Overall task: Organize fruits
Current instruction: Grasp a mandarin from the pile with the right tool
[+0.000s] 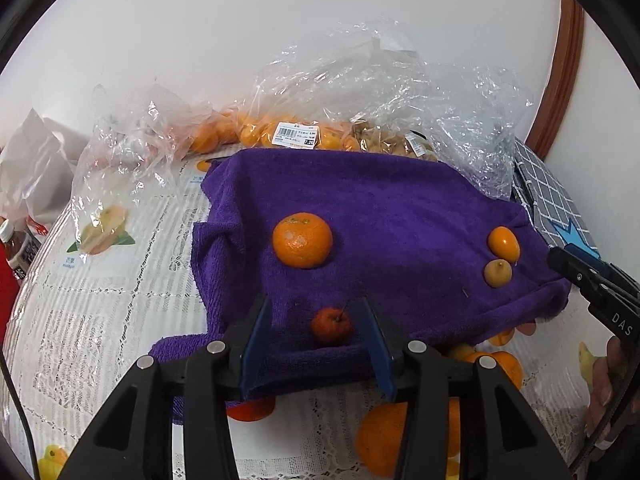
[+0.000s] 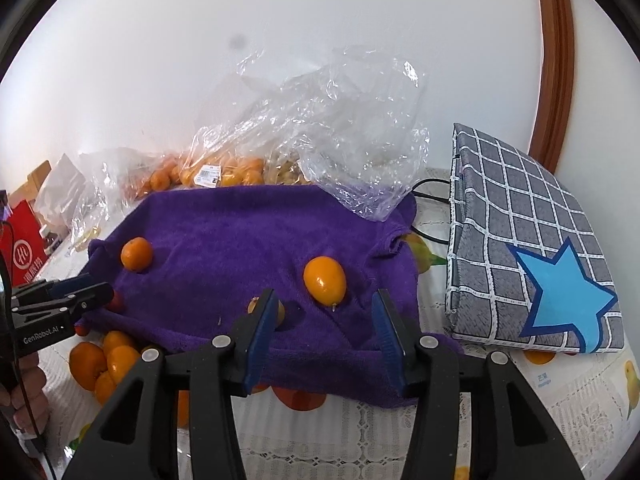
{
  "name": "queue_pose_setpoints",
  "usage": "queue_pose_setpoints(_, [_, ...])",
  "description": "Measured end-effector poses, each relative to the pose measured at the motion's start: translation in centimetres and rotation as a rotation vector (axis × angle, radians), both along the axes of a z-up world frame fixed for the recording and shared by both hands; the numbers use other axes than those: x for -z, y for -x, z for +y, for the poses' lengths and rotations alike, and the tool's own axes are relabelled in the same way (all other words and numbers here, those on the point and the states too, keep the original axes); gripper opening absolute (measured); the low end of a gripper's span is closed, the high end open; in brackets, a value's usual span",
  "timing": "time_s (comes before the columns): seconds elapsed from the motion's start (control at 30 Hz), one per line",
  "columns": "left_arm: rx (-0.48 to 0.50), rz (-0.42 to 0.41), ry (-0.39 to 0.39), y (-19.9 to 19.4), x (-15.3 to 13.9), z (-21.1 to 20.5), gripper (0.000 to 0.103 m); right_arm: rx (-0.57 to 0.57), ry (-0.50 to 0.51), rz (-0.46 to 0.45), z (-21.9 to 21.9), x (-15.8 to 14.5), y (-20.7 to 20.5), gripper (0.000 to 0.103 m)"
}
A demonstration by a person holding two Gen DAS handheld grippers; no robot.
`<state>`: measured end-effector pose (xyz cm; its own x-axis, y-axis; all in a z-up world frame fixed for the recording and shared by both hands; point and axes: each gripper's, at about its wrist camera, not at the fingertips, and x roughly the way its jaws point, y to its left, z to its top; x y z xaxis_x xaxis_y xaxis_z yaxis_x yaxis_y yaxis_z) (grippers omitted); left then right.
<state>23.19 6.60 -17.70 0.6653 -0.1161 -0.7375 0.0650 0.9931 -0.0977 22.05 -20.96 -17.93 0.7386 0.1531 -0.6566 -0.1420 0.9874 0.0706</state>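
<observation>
My left wrist camera looks forward and down over the near left edge of the purple towel [image 1: 400, 232], close in. My right wrist camera sits close at the towel's near right edge, facing the wall. Both views share the towel, the mandarin [image 1: 302, 240] and the plastic bags [image 2: 340, 136]

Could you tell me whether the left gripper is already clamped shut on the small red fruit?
No, the left gripper is open, its fingers either side of the small red fruit.
</observation>
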Motion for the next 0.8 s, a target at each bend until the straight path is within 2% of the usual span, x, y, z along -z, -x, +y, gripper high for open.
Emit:
queue_pose_setpoints(0.13, [-0.011, -0.014, 0.003, 0.1, -0.2, 0.2, 0.044, -0.009, -0.013, 0.043, 0.3, -0.5, 0.1, 0.048])
queue_pose_setpoints(0.27, [-0.035, -0.046, 0.008, 0.5, -0.6, 0.6, 0.044, -0.027, 0.010, 0.047, 0.9, -1.4, 1.8, 0.048])
queue_pose_setpoints(0.33, [-0.046, -0.055, 0.003, 0.6, -0.7, 0.8, 0.044, -0.022, -0.012, 0.071, 0.9, -1.4, 2.7, 0.048])
queue_pose_setpoints(0.5, [-0.035, -0.076, -0.012, 1.6, -1.0, 0.8, 0.048, -0.061, -0.056, 0.152, 1.5, 0.2, 5.7, 0.048])
queue_pose_setpoints(0.63, [-0.024, -0.112, 0.036, 3.3, -1.9, 1.5, 0.051, -0.136, -0.084, 0.205, 3.0, 1.5, 7.3, 0.048])
queue_pose_setpoints(0.8, [-0.021, -0.108, 0.024, 5.5, -1.5, 2.2, 0.054, -0.203, -0.063, 0.210, 5.5, 2.2, 7.8, 0.048])
